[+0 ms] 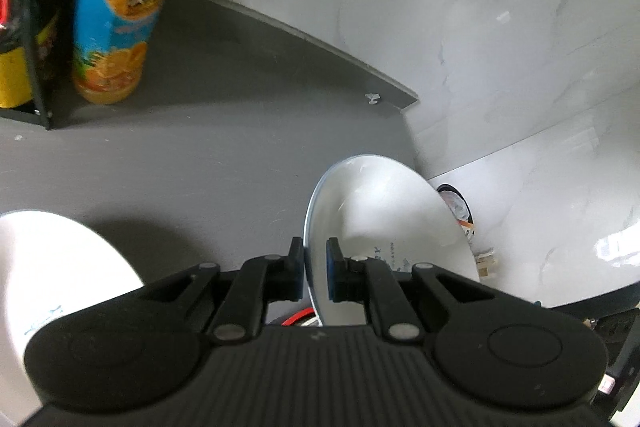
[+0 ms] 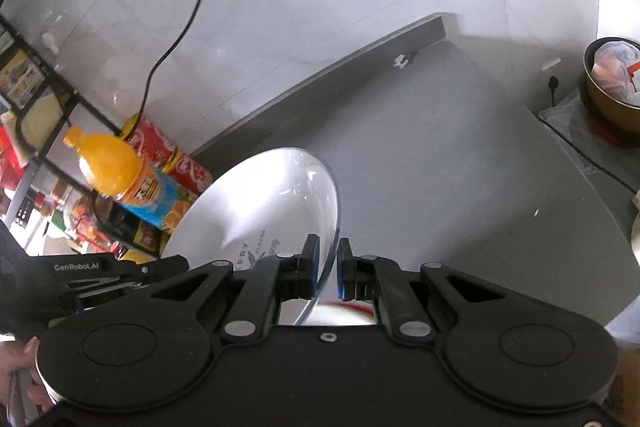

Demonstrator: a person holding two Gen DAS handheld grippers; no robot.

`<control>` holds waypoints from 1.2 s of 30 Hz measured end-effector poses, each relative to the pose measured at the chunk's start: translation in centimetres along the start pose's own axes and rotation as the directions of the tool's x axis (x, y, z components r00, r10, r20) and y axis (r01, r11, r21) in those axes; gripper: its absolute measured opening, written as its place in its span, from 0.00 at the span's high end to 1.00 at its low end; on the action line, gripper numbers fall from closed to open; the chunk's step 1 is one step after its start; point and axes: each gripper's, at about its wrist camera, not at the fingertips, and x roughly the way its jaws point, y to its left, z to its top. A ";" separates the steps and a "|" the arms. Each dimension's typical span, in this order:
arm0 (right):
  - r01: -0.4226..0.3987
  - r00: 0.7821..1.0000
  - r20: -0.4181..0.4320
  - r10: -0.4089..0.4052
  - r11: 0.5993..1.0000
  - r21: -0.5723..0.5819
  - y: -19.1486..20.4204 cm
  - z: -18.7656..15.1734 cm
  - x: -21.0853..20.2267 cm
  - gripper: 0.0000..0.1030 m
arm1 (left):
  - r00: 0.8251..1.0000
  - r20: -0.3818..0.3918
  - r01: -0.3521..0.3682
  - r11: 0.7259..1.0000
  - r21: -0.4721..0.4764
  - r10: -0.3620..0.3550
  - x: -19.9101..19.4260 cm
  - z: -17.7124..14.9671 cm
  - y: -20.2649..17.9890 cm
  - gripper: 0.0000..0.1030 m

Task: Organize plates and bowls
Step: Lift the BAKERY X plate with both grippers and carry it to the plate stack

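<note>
Looking along the left gripper [image 1: 315,250], its two black fingers with blue pads are pressed on the rim of a white plate [image 1: 380,219], one finger on each face. This plate stands on its edge, lifted over the grey counter [image 1: 200,147], and it carries some small dark print near the fingers. At the lower left, part of another white plate [image 1: 52,267] shows beside the gripper body. An orange juice bottle [image 1: 116,23] stands at the back left, next to a black rack [image 1: 40,67].

From the right wrist camera, the right gripper [image 2: 329,254] is clamped in the same way on the rim of a white plate with handwriting [image 2: 264,211], which is tilted toward the left. Below the left edge of this plate, the other gripper body [image 2: 100,271] with a white label is visible, and a hand [image 2: 24,375] appears in the lower left corner. The juice bottle lies behind the plate together with a red can [image 2: 172,155]. A bin with a plastic bag [image 2: 612,83] is at the far right.
</note>
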 end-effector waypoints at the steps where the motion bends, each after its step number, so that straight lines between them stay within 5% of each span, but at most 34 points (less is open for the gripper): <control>1: -0.001 1.000 0.001 0.001 1.000 -0.004 0.4 -0.3 -0.2 0.91 | 1.000 0.006 0.004 1.000 0.006 -0.004 -0.6 -0.2 0.3 0.91; 21: -0.024 0.999 -0.049 0.019 0.994 -0.110 9.2 -6.9 0.6 0.91 | 0.998 0.033 -0.046 0.996 -0.070 0.049 -7.8 -3.7 9.7 0.91; 36: 0.018 0.992 -0.113 -0.048 0.968 -0.251 13.9 -10.2 5.5 0.91 | 0.992 0.042 -0.111 0.978 -0.178 0.120 -8.7 -6.3 16.5 0.91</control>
